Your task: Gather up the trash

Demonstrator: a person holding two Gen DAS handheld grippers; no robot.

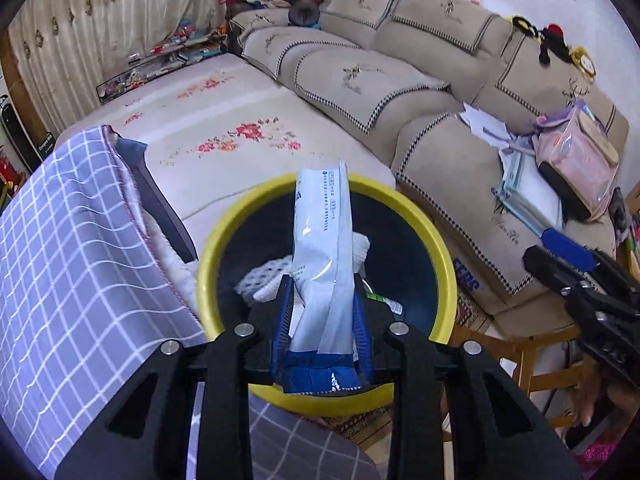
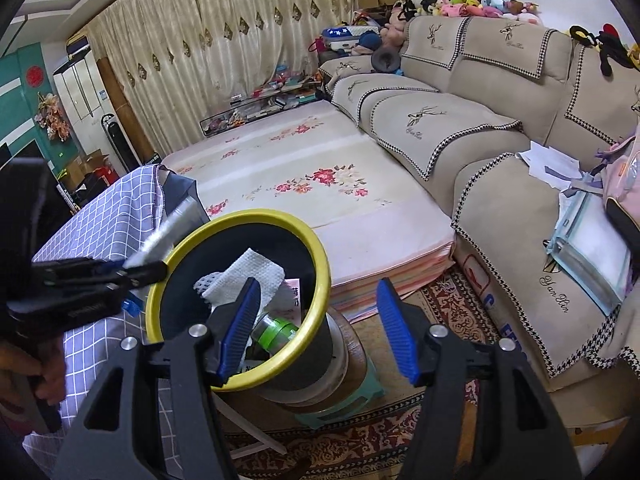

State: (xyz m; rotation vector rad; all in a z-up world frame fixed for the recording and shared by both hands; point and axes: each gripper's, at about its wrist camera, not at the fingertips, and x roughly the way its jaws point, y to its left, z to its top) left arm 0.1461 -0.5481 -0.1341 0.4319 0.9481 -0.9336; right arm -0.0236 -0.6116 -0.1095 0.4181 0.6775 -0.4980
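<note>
Beige sofa (image 2: 500,120), floral mattress (image 2: 304,184), pleated curtains (image 2: 224,48), patterned rug (image 2: 360,436)

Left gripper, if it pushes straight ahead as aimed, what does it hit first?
Probably the crumpled white paper towel inside the yellow-rimmed black trash bin; the left gripper, clamping a white plastic wrapper, points into its mouth. Depth unclear.

Both wrist views close above bin (image 1: 416,216) (shared)

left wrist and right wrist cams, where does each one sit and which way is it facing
Left wrist: on the left gripper, looking down its fingers into the yellow-rimmed bin, shut on a white wrapper; the right gripper shows at the right edge.
Right wrist: on the right gripper, open, looking across the bin at the sofa; the left gripper and a hand show at left.
Shared: bin, checked cloth, sofa.
</note>
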